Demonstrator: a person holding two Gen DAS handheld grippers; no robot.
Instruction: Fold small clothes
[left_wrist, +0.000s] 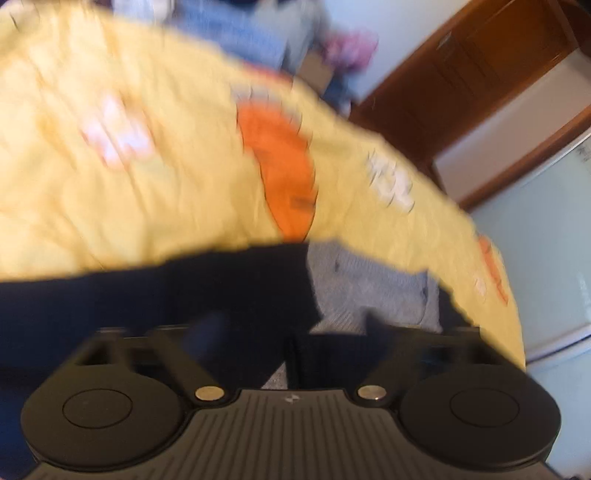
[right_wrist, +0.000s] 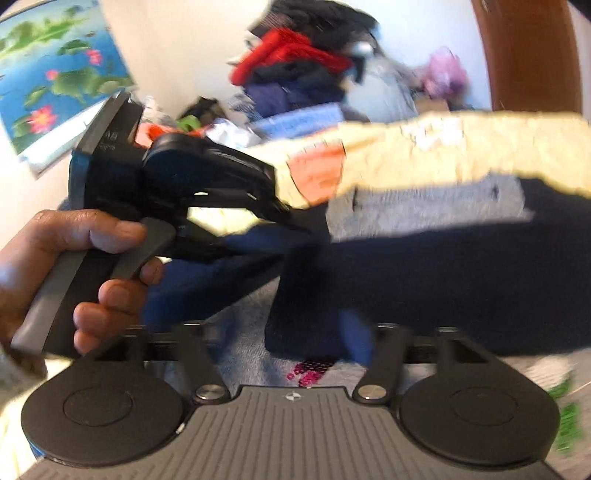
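While both frames smear with motion, we carry the yellow garment (right_wrist: 461, 147) across the upper right, its end clamped in the left gripper (right_wrist: 291, 206); the right gripper's (right_wrist: 291, 332) grip we cannot tell. Keep edges level — lay it flat on the navy cloth (right_wrist: 461, 277).

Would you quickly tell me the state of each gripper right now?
Left gripper: shut on the yellow garment, by the right wrist view.
Right gripper: blurred; appears shut on the navy garment, though not certain.
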